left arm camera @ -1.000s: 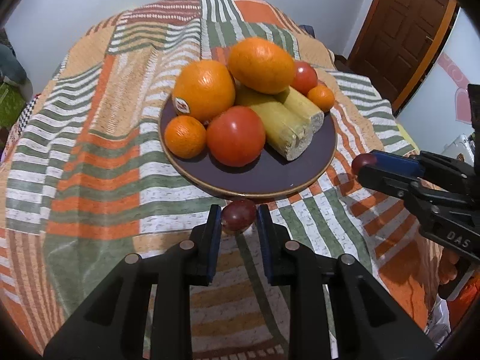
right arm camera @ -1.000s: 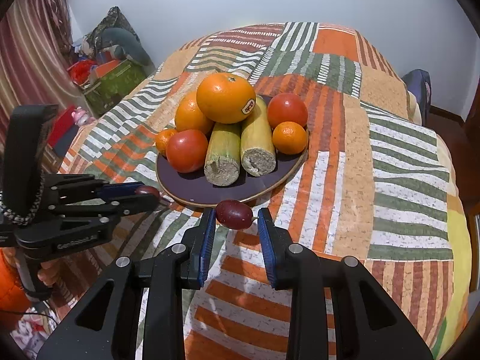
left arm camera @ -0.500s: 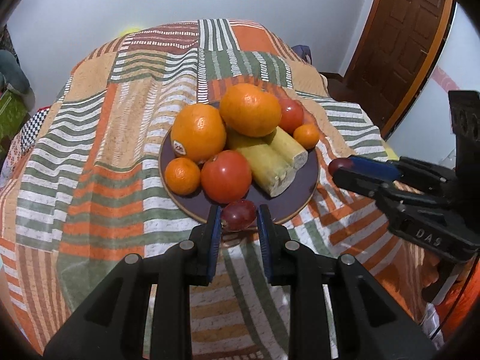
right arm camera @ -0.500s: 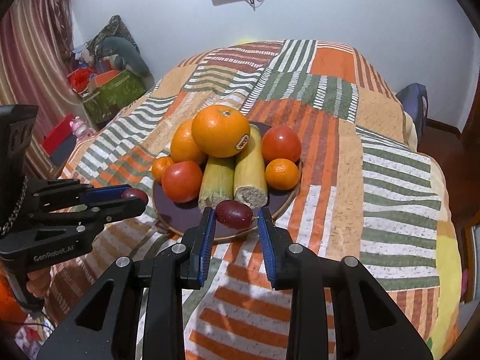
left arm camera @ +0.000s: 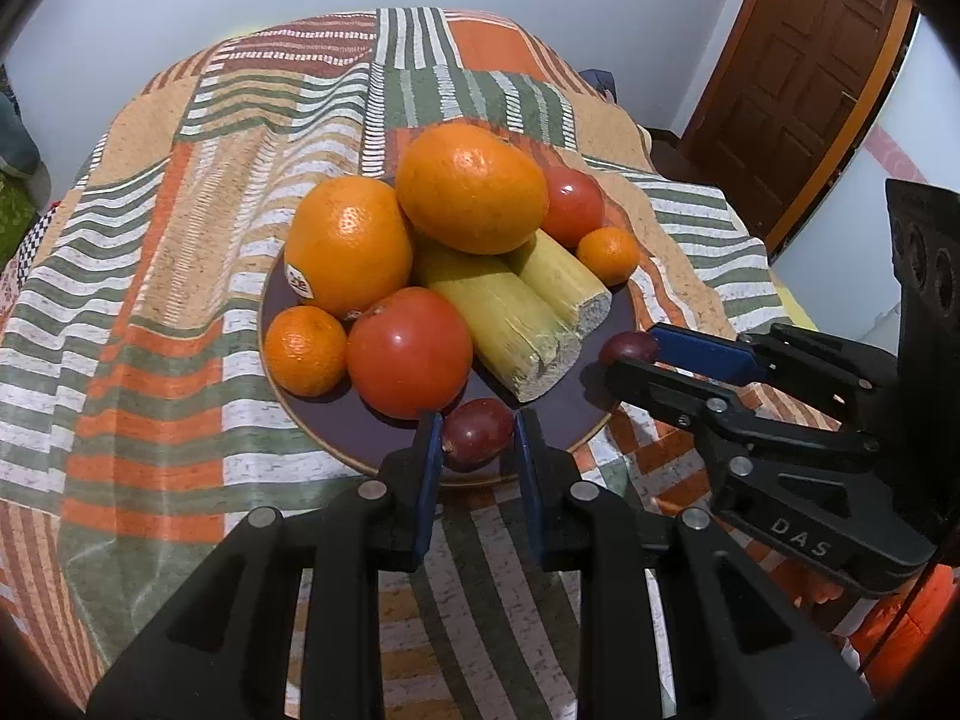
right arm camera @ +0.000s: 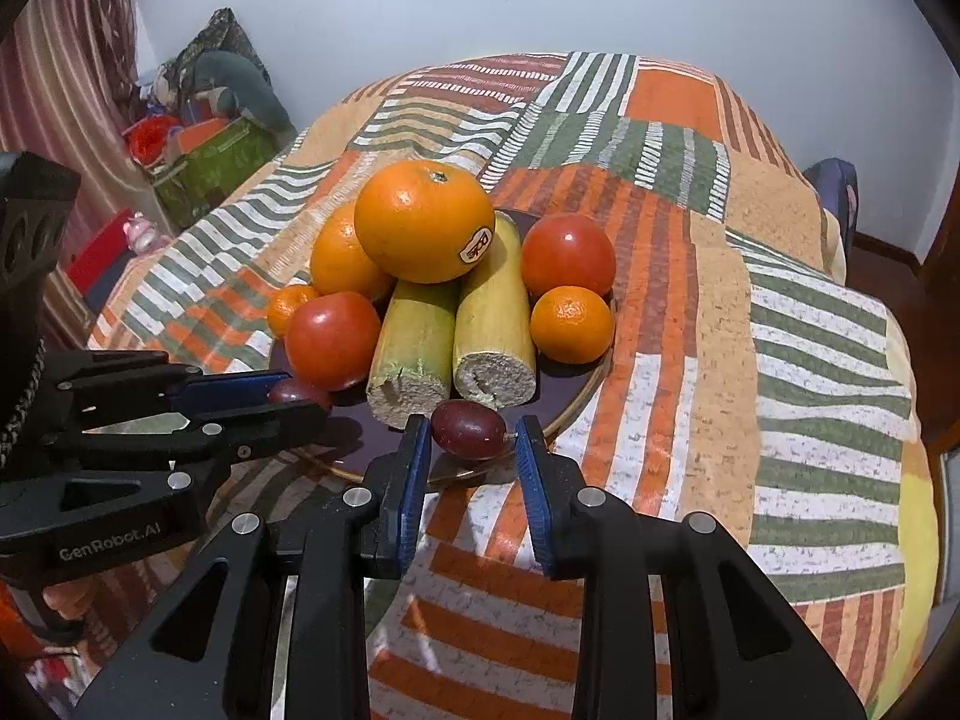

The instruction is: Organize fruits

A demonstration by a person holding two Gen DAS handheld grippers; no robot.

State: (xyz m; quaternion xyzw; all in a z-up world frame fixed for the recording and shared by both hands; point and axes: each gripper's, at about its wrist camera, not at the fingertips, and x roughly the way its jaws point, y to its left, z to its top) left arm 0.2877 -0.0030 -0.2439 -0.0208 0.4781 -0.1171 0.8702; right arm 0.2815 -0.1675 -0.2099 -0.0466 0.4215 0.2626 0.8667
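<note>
Between each claw's pads over the plate (left arm camera: 372,432) sits a grape (left arm camera: 478,433).

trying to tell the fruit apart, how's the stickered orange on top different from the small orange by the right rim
The stickered orange is far larger and rests on the two yellow stalks, off the plate. The small orange sits low on the plate beside a tomato and shows no sticker. Both are round and orange.

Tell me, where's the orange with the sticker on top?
In the right wrist view, the stickered orange sits at the pile's top on the plate, resting on two yellow-green stalks.
</note>
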